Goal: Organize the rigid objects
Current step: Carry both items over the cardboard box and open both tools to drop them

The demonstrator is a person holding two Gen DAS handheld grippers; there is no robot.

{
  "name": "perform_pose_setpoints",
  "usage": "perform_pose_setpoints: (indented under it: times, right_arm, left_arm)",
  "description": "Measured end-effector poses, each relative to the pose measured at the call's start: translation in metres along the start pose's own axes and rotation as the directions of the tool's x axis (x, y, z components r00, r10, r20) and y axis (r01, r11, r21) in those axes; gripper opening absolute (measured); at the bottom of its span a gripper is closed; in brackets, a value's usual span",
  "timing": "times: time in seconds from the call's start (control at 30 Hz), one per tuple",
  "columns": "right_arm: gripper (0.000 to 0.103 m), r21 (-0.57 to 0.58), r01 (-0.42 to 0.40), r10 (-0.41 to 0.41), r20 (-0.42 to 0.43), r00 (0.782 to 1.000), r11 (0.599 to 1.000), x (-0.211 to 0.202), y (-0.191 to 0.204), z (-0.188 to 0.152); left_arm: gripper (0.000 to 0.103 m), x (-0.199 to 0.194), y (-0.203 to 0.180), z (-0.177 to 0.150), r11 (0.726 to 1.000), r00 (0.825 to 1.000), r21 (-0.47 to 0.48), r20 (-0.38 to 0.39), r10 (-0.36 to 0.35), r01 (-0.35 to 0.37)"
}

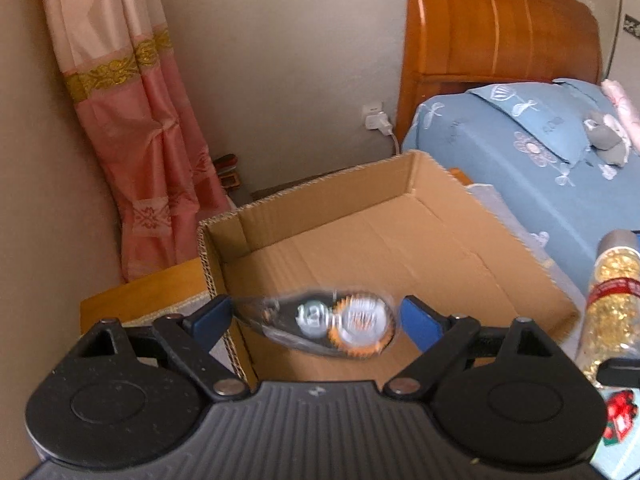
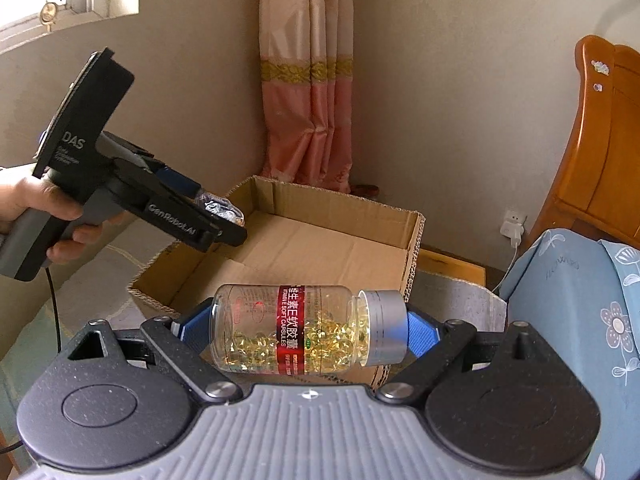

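Right claw [image 2: 308,330] is clamped end to end on the capsule bottle [image 2: 308,330], lying sideways at lower centre, just short of the cardboard box [image 2: 416,240]. Left claw [image 1: 316,318] has a blurry clear packet [image 1: 320,322] between its pads [image 1: 416,318], but I can't tell if they're pinching it or have let go; it's over the box's near corner. Looks like the drop-off step. Next, I'd guess: carry both over the box floor, then open up.
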State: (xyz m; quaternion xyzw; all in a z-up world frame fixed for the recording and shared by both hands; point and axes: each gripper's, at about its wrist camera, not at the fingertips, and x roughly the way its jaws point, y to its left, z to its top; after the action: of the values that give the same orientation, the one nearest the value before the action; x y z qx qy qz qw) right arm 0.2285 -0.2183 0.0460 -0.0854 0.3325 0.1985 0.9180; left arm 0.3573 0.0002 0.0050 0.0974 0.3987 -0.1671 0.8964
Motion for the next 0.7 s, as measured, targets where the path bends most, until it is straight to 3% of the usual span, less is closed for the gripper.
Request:
perform_pose_setpoints:
  times: [0.23, 0.37, 0.7]
  right_arm:
    - [0.096, 0.017, 0.003, -0.003, -0.021, 1.0, 1.0, 0.026, -0.009, 0.009]
    - [0.096, 0.027, 0.005, -0.004, -0.031, 1.0, 1.0, 0.039, -0.012, 0.016]
    - [0.096, 0.05, 0.028, -0.024, -0.079, 0.997, 0.998, 0.088, -0.022, 0.04]
  left_arm:
    - [0.093, -0.007, 0.01, -0.009, 1.0, 1.0, -0.024, 0.021, 0.006, -0.005]
    - [0.098, -0.026, 0.013, -0.02, 1.0, 0.999, -0.025, 0.033, 0.02, -0.019]
    - [0.1, -0.067, 0.027, -0.052, 0.998, 0.998, -0.046, 0.058, 0.039, -0.036]
